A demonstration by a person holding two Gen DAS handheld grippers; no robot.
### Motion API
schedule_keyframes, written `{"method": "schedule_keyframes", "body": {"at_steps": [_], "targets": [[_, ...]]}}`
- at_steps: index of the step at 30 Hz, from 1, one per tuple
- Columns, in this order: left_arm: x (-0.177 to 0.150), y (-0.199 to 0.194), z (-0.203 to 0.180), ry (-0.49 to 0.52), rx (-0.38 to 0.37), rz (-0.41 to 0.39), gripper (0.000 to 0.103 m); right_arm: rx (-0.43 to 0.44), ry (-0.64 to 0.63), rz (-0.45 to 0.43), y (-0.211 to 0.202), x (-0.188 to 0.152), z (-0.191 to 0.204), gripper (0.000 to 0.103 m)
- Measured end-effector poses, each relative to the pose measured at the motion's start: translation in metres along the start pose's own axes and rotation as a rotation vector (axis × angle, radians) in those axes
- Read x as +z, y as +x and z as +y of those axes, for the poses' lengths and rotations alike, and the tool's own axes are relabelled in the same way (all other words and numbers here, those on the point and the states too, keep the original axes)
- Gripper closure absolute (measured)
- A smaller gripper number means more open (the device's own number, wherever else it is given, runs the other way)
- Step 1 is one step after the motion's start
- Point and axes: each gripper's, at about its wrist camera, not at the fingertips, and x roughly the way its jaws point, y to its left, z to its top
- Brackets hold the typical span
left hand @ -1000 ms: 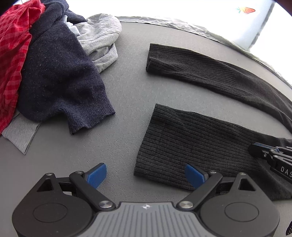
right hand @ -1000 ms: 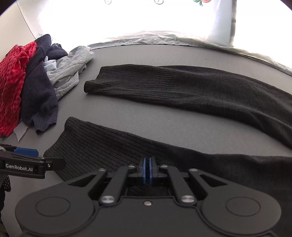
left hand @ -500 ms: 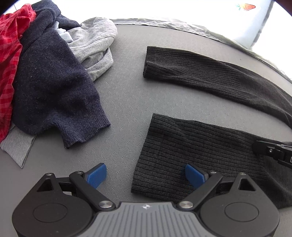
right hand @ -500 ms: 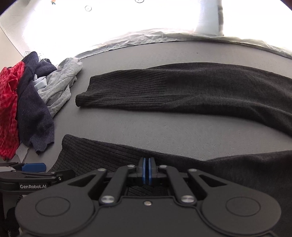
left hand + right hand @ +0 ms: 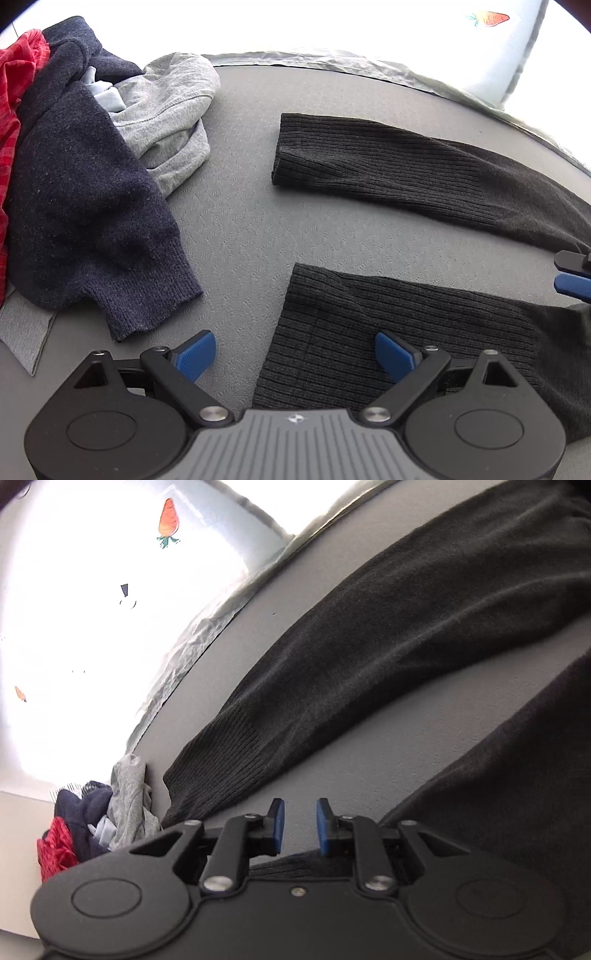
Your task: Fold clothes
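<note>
At the far left of the grey textured tabletop [image 5: 236, 229] a heap waits untouched: a red checked shirt [image 5: 14, 85], a navy wool knit jumper [image 5: 85, 199] and a crumpled light grey jersey top [image 5: 173, 118], none of them folded. To the right of the heap lies the dark charcoal ribbed knit garment [image 5: 406, 325], spread flat in two long limbs side by side with a strip of table between them; I judge it laid out but not yet folded, so nearly all the job remains. The left gripper [image 5: 295, 354] hovers over the nearer limb's cuffed end, jaws wide apart, holding nothing. The right gripper [image 5: 298, 827], tilted over, has just been opening; its blue pads stand a little apart with nothing between them. No readable lettering shows anywhere, only carrot pictures [image 5: 169, 520] on the bright backdrop.
</note>
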Motion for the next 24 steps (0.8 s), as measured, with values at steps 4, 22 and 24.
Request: {"method": "schedule_keyframes", "body": {"at_steps": [4,22,24], "targets": [[0.004,0.002,-0.003,0.000,-0.003,-0.019,0.014,0.180,0.469,-0.083,-0.033,0.016,-0.076,0.060],[-0.001,-0.020,0.038,-0.155,0.052,-0.016,0.085,0.112,0.671,-0.536,-0.186,-0.005,-0.174,0.055],[0.000,-0.020,0.043,-0.179,0.046,-0.006,0.076,0.040,0.634,-0.563,-0.199,-0.005,-0.177,0.055]]}}
